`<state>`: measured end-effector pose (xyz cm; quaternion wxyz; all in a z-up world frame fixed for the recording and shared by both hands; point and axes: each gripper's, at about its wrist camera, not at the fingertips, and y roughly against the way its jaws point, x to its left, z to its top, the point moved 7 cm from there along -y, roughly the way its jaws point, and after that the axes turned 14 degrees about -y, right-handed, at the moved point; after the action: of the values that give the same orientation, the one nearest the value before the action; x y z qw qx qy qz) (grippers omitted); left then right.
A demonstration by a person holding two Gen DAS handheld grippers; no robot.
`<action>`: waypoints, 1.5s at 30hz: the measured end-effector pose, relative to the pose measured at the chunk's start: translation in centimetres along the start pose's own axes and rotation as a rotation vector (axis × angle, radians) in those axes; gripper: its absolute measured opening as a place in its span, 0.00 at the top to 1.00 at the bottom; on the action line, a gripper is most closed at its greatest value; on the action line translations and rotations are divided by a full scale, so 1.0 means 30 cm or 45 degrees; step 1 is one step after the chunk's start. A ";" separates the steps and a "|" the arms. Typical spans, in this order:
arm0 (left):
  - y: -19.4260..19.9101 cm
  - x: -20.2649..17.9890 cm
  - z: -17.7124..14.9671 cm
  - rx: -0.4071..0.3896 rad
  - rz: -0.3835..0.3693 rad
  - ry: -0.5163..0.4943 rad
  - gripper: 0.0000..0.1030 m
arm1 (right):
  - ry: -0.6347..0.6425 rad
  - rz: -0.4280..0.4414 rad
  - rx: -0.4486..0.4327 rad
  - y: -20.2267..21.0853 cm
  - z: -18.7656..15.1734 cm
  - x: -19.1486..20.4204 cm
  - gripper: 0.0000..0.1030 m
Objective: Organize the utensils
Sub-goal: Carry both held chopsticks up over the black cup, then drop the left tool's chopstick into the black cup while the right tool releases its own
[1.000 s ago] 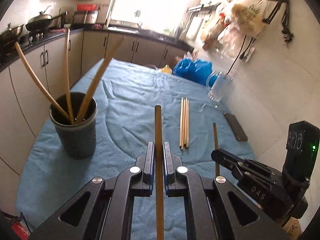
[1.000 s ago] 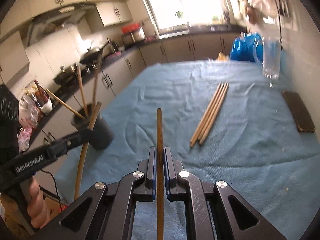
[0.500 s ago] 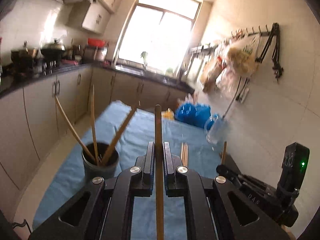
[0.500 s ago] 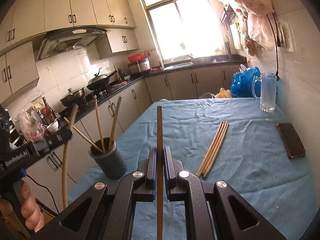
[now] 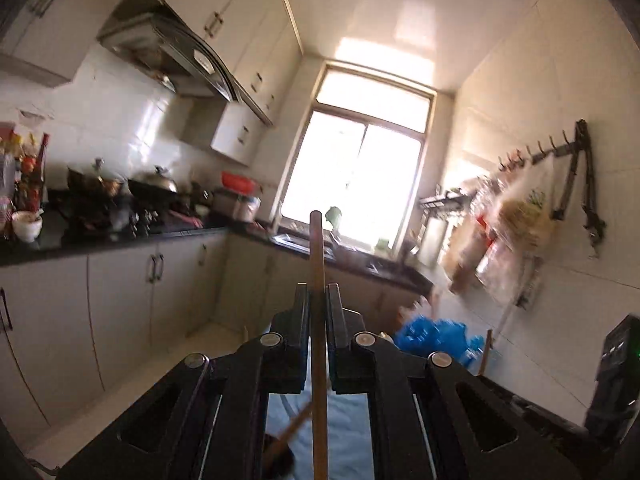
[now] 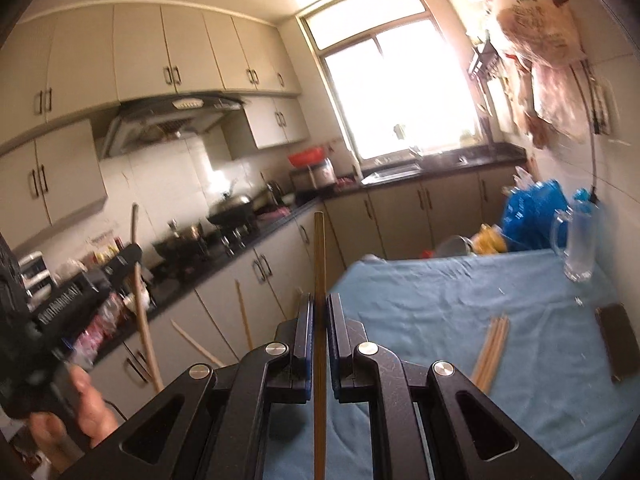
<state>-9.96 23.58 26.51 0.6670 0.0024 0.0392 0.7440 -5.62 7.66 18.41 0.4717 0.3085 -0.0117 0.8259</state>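
My left gripper (image 5: pixel 318 292) is shut on a wooden chopstick (image 5: pixel 317 256) that points up toward the window. My right gripper (image 6: pixel 319 300) is shut on another wooden chopstick (image 6: pixel 320 256), also tilted upward. The left gripper also shows in the right wrist view (image 6: pixel 120 264) at the left, with its chopstick (image 6: pixel 142 300) nearly upright. Several loose chopsticks (image 6: pixel 492 348) lie on the blue cloth at the right. The dark utensil cup (image 5: pixel 280 460) shows only as a rim under my left gripper; tips of sticks in it (image 6: pixel 244 312) show in the right wrist view.
The table has a blue cloth (image 6: pixel 440 300). A glass mug (image 6: pixel 576 248), a dark phone (image 6: pixel 618 344) and blue bags (image 6: pixel 532 212) are at its right and far side. Counter with pots (image 6: pixel 232 216) runs along the left; bags hang on the right wall (image 5: pixel 516 216).
Both grippers have tilted upward and risen with their chopsticks. The table and cup have dropped toward the bottom of both views.
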 end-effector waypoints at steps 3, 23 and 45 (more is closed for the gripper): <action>-0.056 0.031 0.003 -0.024 0.065 -0.011 0.93 | -0.014 0.057 -0.024 -0.060 0.043 0.053 0.94; -0.326 0.158 -0.203 0.119 0.179 -0.014 0.93 | -0.020 0.139 0.011 -0.506 -0.022 0.138 0.93; -0.077 0.166 -0.185 0.186 0.290 0.017 0.54 | -0.006 0.040 0.025 -0.330 -0.051 0.023 0.56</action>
<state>-8.52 28.47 20.58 0.5759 0.0505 0.0970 0.8101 1.15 14.14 14.85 0.4557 0.3148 -0.0092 0.8325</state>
